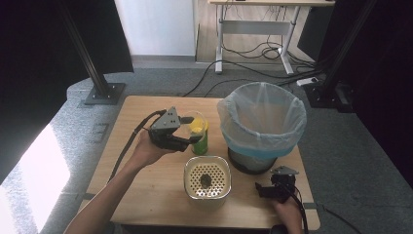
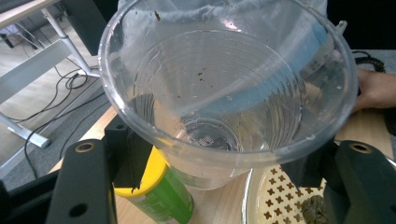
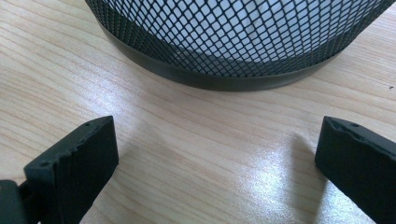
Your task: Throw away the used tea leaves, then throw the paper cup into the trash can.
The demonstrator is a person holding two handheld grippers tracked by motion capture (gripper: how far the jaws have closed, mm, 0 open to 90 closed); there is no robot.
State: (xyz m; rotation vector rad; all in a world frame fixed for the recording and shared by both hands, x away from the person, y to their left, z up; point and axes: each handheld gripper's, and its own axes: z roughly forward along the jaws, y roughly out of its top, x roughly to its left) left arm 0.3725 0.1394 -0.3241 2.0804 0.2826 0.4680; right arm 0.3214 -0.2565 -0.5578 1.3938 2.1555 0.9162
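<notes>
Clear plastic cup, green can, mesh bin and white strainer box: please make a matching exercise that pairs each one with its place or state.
Things:
1. clear plastic cup
2. green can with yellow lid
3. mesh bin with a bag liner
4. white perforated strainer box

Places or states:
A. stands at the table's far right
B. holds a dark lump
C. held between the left gripper's jaws
D. stands just below the lifted cup

Pairs: 1-C, 2-D, 3-A, 4-B

No legible text, brand, number or sign appears in any view. The green can (image 2: 163, 196) with the yellow lid, at 7 o'clock in the left gripper view, presents no readable label. The clear plastic cup (image 2: 229, 88) and the mesh bin (image 3: 233, 42) carry no markings.
</notes>
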